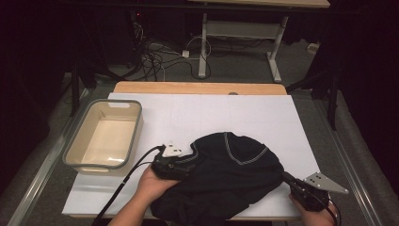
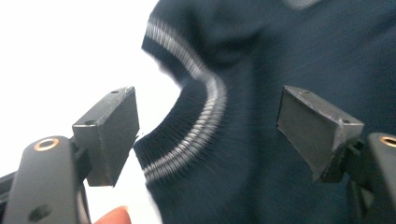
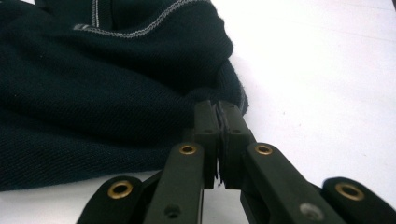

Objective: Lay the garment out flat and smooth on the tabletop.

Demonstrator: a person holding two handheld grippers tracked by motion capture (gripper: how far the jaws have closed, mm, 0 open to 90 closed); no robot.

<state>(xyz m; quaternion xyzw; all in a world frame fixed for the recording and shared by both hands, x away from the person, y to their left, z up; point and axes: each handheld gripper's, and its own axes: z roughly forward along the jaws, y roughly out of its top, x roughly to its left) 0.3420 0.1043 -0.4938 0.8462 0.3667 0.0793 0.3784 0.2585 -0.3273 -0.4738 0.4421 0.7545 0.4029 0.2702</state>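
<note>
A dark navy knit garment with a pale striped hem lies bunched on the white sheet at the table's near side. My left gripper is at the garment's left edge, held in a hand. Seen along its own jaws, my left gripper is open, with the striped hem lying between the pads and untouched by them. My right gripper is at the garment's right edge. In the right gripper view my right gripper is shut, pinching a thin fold of the garment.
A beige tub with a grey rim stands on the sheet at the left. The wooden table edge shows beyond the sheet. Cables and a desk leg are on the floor behind.
</note>
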